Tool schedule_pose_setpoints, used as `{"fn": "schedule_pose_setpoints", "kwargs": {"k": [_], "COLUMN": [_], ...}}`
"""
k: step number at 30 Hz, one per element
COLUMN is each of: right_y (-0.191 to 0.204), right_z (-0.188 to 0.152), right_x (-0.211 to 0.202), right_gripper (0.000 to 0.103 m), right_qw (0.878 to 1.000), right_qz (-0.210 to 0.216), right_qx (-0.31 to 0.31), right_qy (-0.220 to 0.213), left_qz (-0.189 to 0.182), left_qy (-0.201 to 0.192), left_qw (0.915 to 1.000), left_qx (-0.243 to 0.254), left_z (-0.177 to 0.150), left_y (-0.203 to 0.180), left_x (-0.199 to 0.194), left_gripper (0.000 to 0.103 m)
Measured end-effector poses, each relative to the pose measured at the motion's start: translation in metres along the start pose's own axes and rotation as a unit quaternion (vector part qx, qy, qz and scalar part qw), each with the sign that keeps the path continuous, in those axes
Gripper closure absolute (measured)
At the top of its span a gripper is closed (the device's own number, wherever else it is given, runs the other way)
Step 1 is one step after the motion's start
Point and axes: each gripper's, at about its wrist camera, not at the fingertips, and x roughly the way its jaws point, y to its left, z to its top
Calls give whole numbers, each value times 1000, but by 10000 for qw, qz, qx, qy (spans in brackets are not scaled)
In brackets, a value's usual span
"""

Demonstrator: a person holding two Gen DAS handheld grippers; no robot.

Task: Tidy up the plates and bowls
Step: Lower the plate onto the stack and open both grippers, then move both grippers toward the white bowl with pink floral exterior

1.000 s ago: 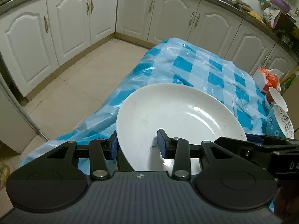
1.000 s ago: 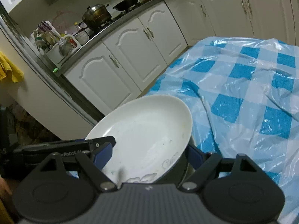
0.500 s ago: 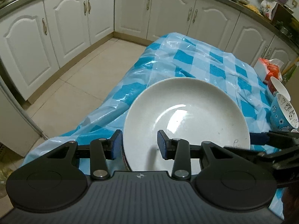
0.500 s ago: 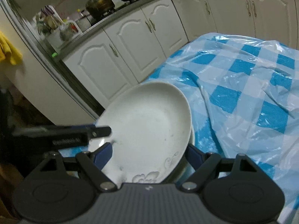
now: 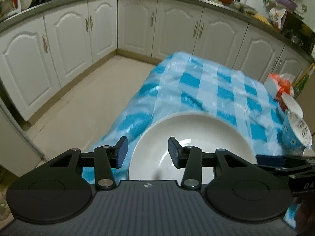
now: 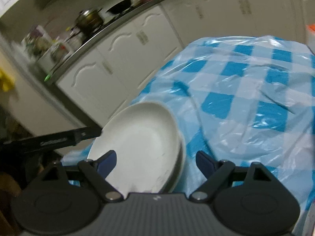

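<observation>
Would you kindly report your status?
Left gripper and right gripper jaws opening, plate rim between, pads clear. White plate on checked tablecloth. Blue bowl alongside.

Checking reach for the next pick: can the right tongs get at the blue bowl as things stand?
Probably yes. The blue bowl lies tipped beside the plate, nothing in front of it, and the right tongs are opening just below it.

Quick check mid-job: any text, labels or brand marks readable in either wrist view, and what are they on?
"DA": cut-off white letters on the right tongs' arm, at the left view's right edge.
White lettering on the left tongs' arm, right view: too blurred to read.
Small emblem on each tongs' body: a symbol, no words.
Both tongs are opening, the white plate's rim between each pair, not pressed.
</observation>
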Motion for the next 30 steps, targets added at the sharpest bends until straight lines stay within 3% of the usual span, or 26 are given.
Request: {"fn": "schedule_pose_setpoints", "kwargs": {"k": [6,14,23,30], "right_y": [-10,-23,-21,0], "right_z": [18,16,-4,-32], "right_x": [-2,-3,-10,-43], "right_gripper": [11,8,2,1], "right_qw": [9972,9861,9687,9492], "right_qz": [-319,-734,-867,-1339], "right_qx": [273,780,1035,813], "right_qy": [-624,-1273,-2084,-2728], "left_qz": [-291,-735,-992,-1259], "left_qy": [-427,-879,-1482,-2266], "left_qw": [9986,9934,9839,9652], "left_qx": [-90,-54,-102,-344], "left_z": [17,14,-10,-35], "left_y": [-16,-39,-36,-12], "left_x": [7,19,15,-24], "left_gripper": [30,5,1,0]}}
